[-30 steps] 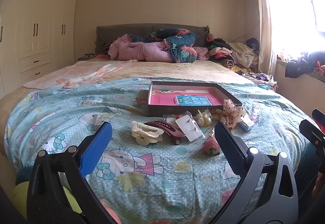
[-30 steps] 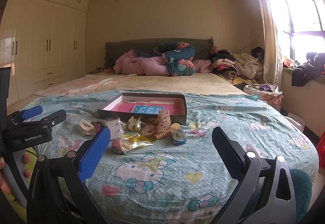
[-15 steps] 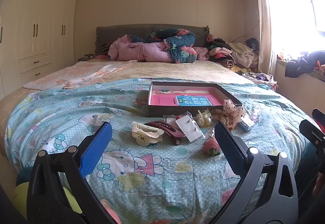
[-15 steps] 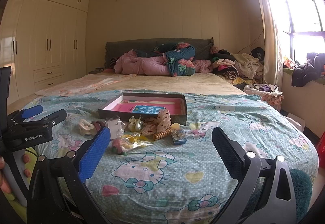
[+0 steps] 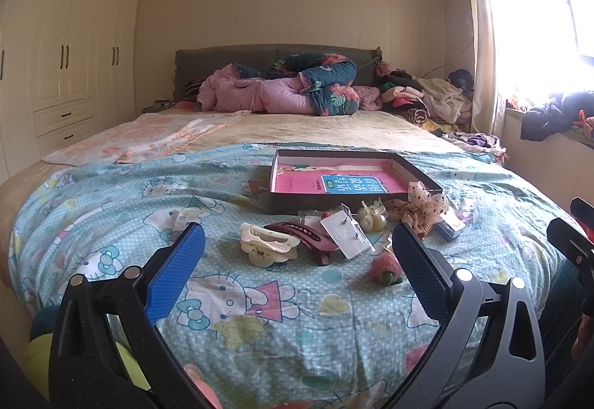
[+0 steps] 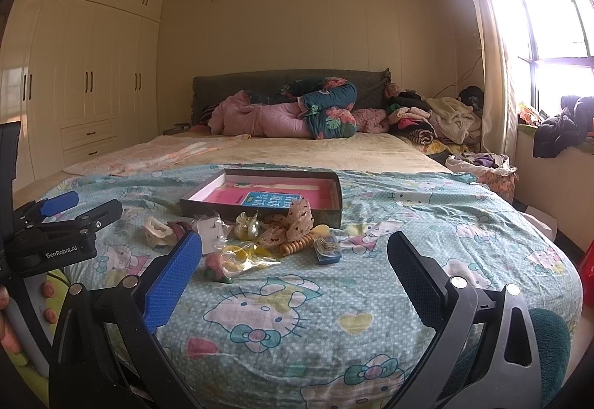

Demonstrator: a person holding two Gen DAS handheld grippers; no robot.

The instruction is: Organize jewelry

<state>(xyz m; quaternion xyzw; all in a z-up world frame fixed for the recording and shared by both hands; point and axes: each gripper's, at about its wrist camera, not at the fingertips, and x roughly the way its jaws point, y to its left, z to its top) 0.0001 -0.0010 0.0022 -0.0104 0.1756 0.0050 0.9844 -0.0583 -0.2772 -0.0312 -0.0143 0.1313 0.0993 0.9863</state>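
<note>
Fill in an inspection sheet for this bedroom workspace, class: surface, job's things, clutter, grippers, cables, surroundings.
Surface: bed under a blue cartoon-cat sheet, rumpled.
Job's things: shallow dark tray with pink lining, a blue-labelled card inside; in front lie a cream hair claw, maroon clip, earring card, dotted bow, coil hair tie, small blue box, strawberry piece.
Clutter: bedding and clothes heaped at the headboard.
Grippers: left gripper and right gripper both open, holding nothing.
Cables: thin wire on the far wall.
Surroundings: cream wardrobe, bright window.
</note>
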